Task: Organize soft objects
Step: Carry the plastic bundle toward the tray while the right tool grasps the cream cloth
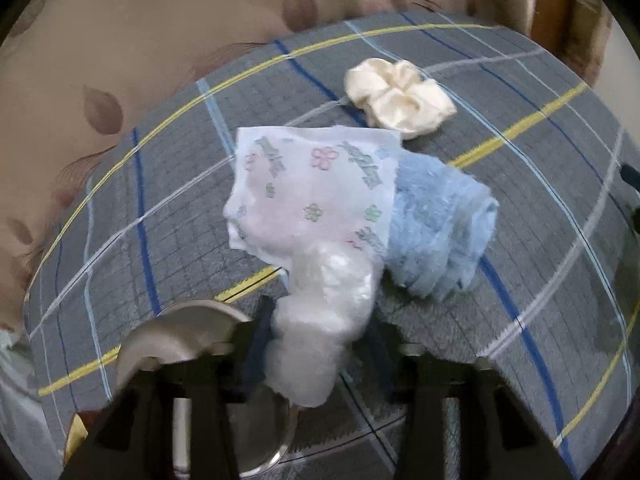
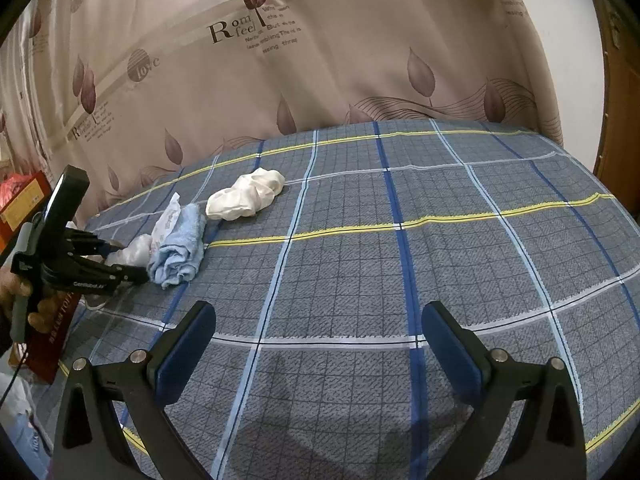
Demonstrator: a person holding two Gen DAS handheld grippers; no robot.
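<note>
My left gripper (image 1: 316, 344) holds a white crinkly plastic packet with a flower-print wrapper (image 1: 312, 208), one end between its blue pads. The packet leans on a rolled light blue towel (image 1: 436, 232). A cream satin scrunchie (image 1: 400, 96) lies beyond them on the plaid cloth. In the right wrist view the left gripper (image 2: 124, 264) sits at the far left by the packet (image 2: 140, 250), the towel (image 2: 180, 252) and the scrunchie (image 2: 248, 196). My right gripper (image 2: 320, 344) is open and empty above bare cloth, well right of the pile.
A grey-blue plaid tablecloth (image 2: 440, 240) covers the table. A beige leaf-print curtain (image 2: 320, 60) hangs behind it. A metal bowl (image 1: 200, 328) sits under the left gripper. Red boxes (image 2: 24, 200) stand off the table's left edge.
</note>
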